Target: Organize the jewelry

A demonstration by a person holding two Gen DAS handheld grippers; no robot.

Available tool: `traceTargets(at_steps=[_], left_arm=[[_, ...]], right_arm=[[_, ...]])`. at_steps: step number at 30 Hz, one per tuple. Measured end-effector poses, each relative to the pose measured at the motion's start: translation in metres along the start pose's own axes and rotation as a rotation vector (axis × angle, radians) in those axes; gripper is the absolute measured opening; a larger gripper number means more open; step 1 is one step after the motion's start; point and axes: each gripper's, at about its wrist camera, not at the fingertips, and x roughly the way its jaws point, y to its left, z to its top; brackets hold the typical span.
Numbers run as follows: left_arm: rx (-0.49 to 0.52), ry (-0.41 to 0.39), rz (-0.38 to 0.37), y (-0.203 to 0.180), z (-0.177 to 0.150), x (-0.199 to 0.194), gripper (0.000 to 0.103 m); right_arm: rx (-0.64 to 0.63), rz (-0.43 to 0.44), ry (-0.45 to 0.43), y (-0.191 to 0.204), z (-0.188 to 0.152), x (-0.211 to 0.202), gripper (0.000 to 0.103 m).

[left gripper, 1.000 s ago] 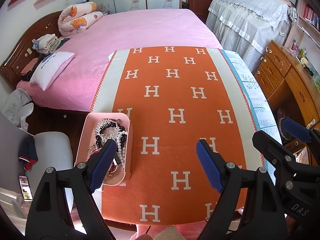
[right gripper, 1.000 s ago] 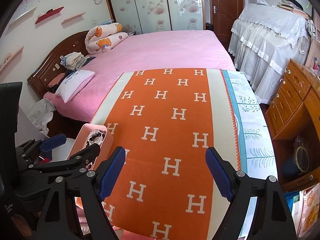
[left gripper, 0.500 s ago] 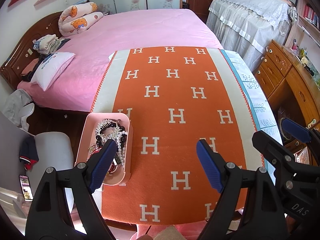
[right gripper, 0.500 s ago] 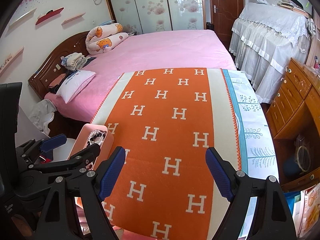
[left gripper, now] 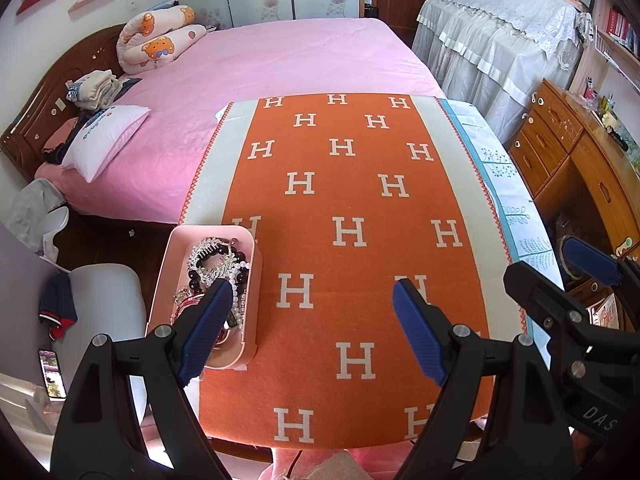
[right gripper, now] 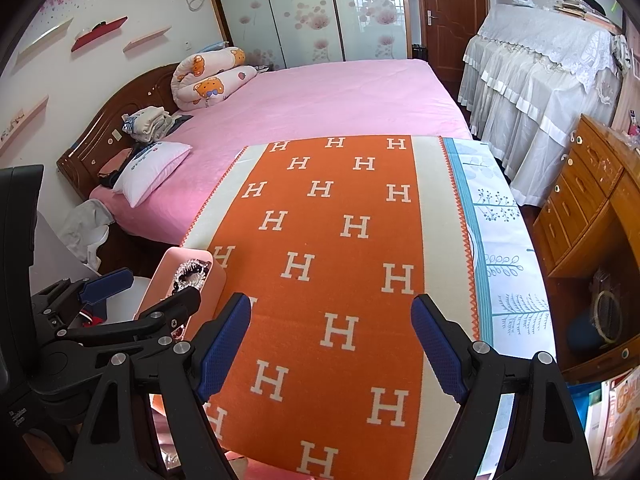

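Pink plastic forms the tray (left gripper: 170, 276) that holds the jewelry (left gripper: 214, 268): a silver tiara-like piece, dark beads and pearl strands lie heaped together inside it, with none seen on the cloth (left gripper: 352, 200). The tray sits at the near left edge of the orange cloth, its long side parallel to that edge, so the pile is contained and reachable from the front. The left gripper (left gripper: 308, 328) hangs above the near cloth with its jaws spread wide and nothing between them; its left finger overlaps the tray's near end in view. The right gripper (right gripper: 332, 348) hangs just beside it over the cloth's centre strip, also spread wide and empty. This layout fits either a heap awaiting sorting or pieces already gathered into the tray; the views do not settle which. Open room is ample: the cloth is bare from the tray to its right border and to its far end. The tray's left wall lies close to the table edge, so any push toward that side risks tipping it off.
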Motion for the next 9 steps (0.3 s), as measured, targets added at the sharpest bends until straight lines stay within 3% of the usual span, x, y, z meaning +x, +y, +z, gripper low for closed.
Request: traceTargets(at_steps=[9], left_arm=[[0.002,0.001,0.0,-0.0012,-0.0002,-0.0003,0.081]], right_arm=[[0.003,0.001,0.0,-0.0007,-0.0007,-0.0003,0.084]])
